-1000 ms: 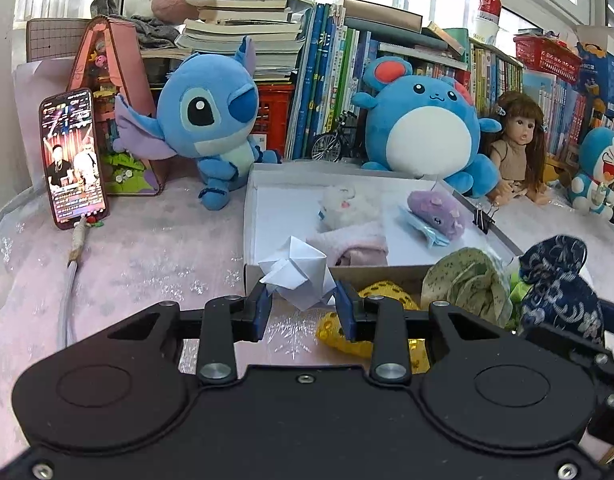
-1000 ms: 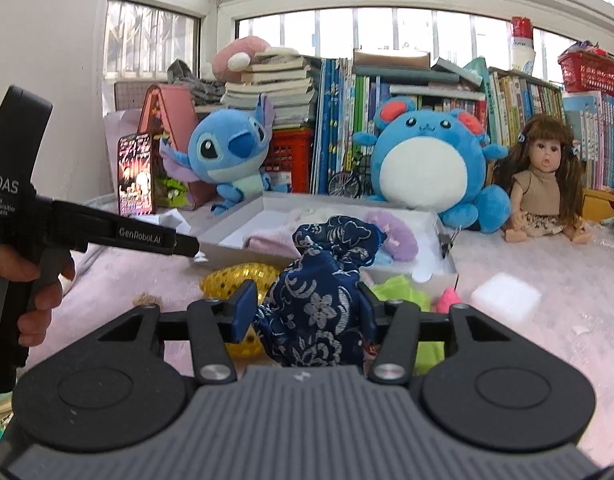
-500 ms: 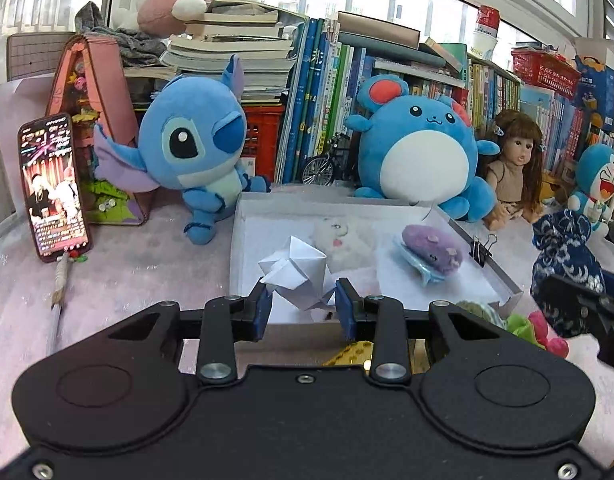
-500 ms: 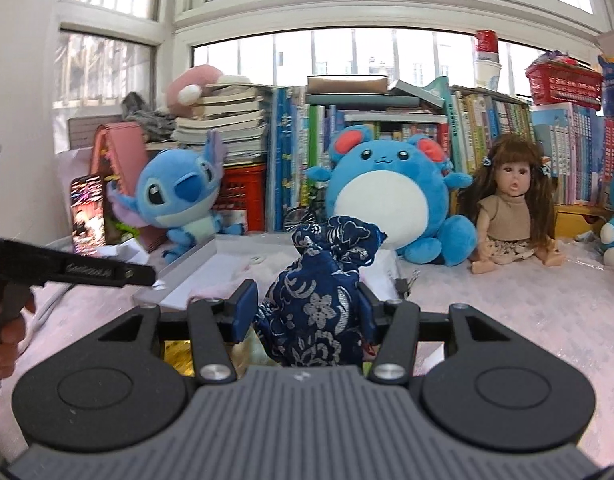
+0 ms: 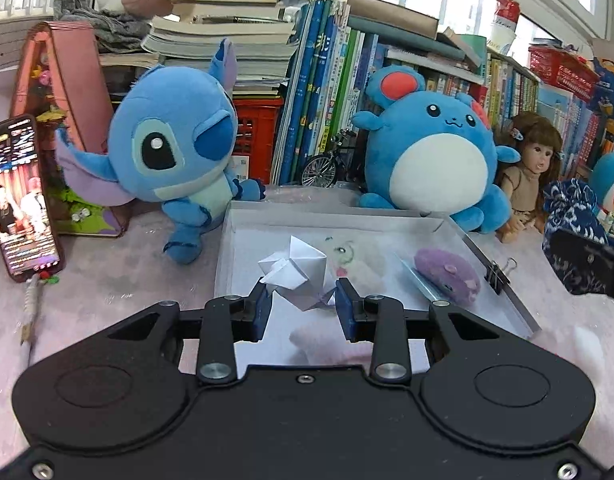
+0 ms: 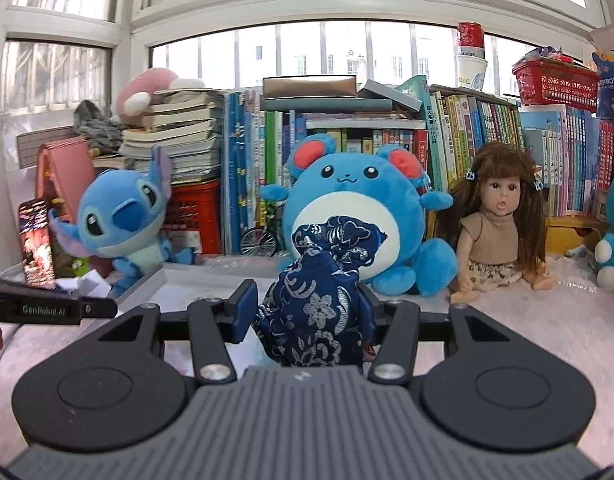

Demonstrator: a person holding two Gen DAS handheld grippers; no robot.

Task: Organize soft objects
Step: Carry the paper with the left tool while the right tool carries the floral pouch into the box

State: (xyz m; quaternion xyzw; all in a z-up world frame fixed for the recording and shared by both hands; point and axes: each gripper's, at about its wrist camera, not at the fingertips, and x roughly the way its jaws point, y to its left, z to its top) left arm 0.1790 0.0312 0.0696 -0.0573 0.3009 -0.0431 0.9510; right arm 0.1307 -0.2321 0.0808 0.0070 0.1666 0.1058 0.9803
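Here the left gripper (image 5: 303, 305) is clamped on a white folded paper shape (image 5: 295, 270), held above the shallow white cardboard tray (image 5: 491, 256) on the pink-covered bench (image 5: 119, 272). Inside the tray lie a purple plush toy (image 5: 447, 276) and a white fluffy toy (image 5: 359, 258). The right gripper (image 6: 305, 312) is clamped on a navy floral fabric pouch (image 6: 319, 292), held up in front of a round blue plush mouse (image 6: 347, 184).

"GenRobot.AI" printed on left tool (image 6: 51, 309) arm.
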